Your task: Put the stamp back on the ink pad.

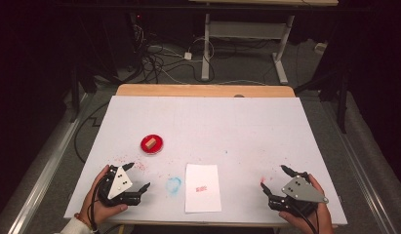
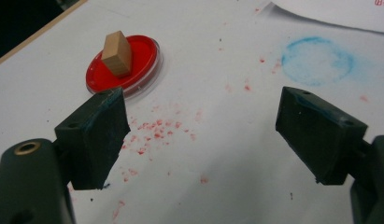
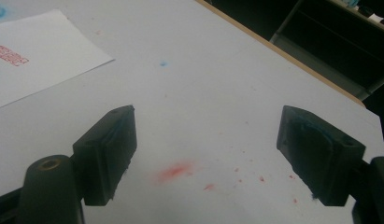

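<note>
The left gripper [image 2: 199, 135], jaws gaping apart, is hovering near the red ink pad [image 2: 123, 65] that is bearing a wooden stamp [image 2: 117, 53]; the right gripper [image 3: 206, 154], well away from the pad, is gaping too.

Right gripper [image 3: 206, 154]: fingers [image 3: 108, 151] spread wide, holding nothing, over white surface [image 3: 217, 88]. Red smudge [image 3: 174, 171] between them. Sheet of paper [image 3: 40, 51] with red stamp mark [image 3: 10, 54], upper left.
</note>
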`<move>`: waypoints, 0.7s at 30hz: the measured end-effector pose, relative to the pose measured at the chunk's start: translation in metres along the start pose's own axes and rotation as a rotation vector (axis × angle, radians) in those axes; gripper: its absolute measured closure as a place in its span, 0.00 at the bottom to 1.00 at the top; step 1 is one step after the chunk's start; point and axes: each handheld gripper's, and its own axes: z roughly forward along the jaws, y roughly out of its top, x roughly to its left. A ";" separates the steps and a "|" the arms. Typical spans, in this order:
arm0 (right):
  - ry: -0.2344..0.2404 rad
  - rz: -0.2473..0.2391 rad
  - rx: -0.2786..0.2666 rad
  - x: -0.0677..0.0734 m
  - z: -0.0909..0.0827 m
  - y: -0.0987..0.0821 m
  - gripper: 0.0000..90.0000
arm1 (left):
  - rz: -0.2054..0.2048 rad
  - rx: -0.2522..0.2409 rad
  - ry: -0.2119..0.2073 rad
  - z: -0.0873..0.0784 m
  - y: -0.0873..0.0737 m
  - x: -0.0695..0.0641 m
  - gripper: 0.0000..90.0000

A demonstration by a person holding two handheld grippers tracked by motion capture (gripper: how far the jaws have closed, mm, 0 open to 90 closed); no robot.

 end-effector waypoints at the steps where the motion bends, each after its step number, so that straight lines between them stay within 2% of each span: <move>1: -0.001 -0.005 0.001 0.000 0.000 0.000 0.23 | 0.007 0.001 0.000 0.000 0.000 0.000 0.19; 4: -0.012 -0.012 -0.007 0.001 -0.001 0.001 0.23 | -0.003 -0.007 -0.008 -0.001 0.000 0.000 0.19; 8: -0.007 -0.010 -0.004 0.003 -0.001 0.002 0.23 | 0.009 0.000 -0.019 0.000 0.000 0.000 0.19; 13: -0.001 -0.010 0.005 0.002 0.001 0.001 0.23 | -0.002 -0.004 -0.028 0.001 0.001 0.000 0.19; 18: -0.002 -0.011 0.001 0.002 0.000 0.001 0.23 | 0.012 0.003 -0.034 0.002 0.002 -0.001 0.19; 21: -0.004 -0.012 -0.002 0.002 0.000 0.001 0.23 | 0.006 0.000 -0.037 0.002 0.002 0.000 0.19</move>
